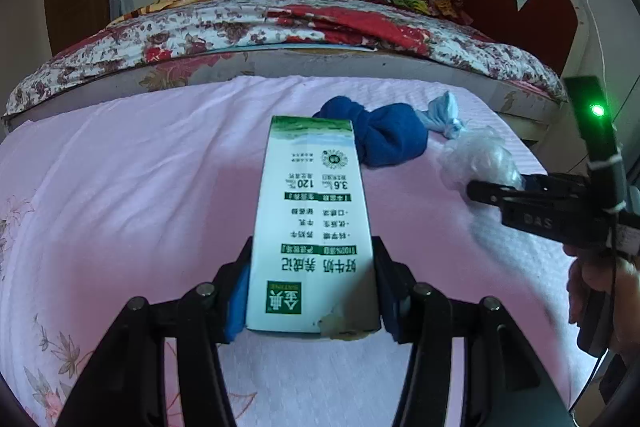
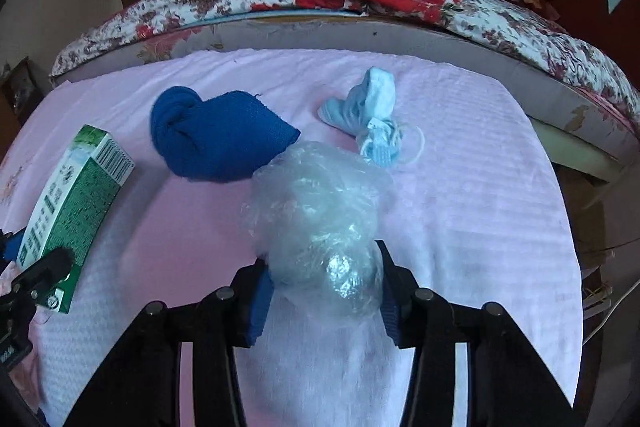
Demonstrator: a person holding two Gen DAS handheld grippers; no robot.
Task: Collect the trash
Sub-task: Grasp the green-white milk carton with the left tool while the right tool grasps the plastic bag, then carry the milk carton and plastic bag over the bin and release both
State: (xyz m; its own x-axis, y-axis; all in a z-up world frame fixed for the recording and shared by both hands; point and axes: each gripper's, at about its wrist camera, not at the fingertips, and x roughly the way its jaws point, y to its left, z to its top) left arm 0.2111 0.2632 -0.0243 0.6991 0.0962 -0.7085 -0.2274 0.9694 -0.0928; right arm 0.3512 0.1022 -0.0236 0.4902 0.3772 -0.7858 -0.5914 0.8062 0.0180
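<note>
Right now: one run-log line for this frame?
left gripper: shut on milk carton | right gripper: shut on plastic wad | on cloth: blue sock, face mask

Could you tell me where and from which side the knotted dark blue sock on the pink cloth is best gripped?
Grip the knotted dark blue sock at its narrow waist beside the bulging knot, coming from above, jaws across the waist. It lies flat on the pink cloth, and the waist looks slim enough to fit them.

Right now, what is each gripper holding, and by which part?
Left gripper grips the milk carton by its near end; right gripper squeezes the crumpled clear plastic at its near end.
</note>
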